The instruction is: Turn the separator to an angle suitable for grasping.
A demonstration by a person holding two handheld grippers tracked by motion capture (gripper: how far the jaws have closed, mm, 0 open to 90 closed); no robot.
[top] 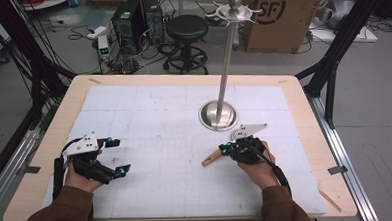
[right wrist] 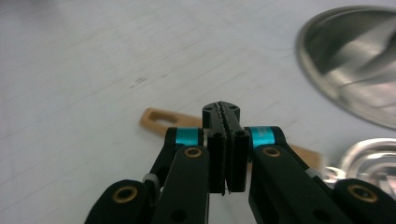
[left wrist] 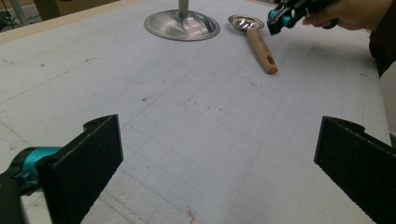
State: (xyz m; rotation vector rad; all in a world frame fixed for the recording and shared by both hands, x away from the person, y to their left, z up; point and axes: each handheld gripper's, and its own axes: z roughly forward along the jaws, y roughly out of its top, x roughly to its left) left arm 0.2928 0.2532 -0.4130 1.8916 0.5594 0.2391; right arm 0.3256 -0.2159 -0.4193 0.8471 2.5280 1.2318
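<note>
Wooden-handled spoon point(left wrist: 256, 38) is seen lying flat just below the closed, empty right gripper point(top: 224, 149) — long axis running from 2 o'clock (bowl, beside the stand base point(top: 217, 115)) to 8 o'clock — while the left gripper point(top: 115, 155), jaws held wide, is well apart at 9 o'clock.

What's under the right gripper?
A ladle lies on the mat below the shut right gripper; its wooden handle pokes out both sides, its middle covered by the gripper.
</note>
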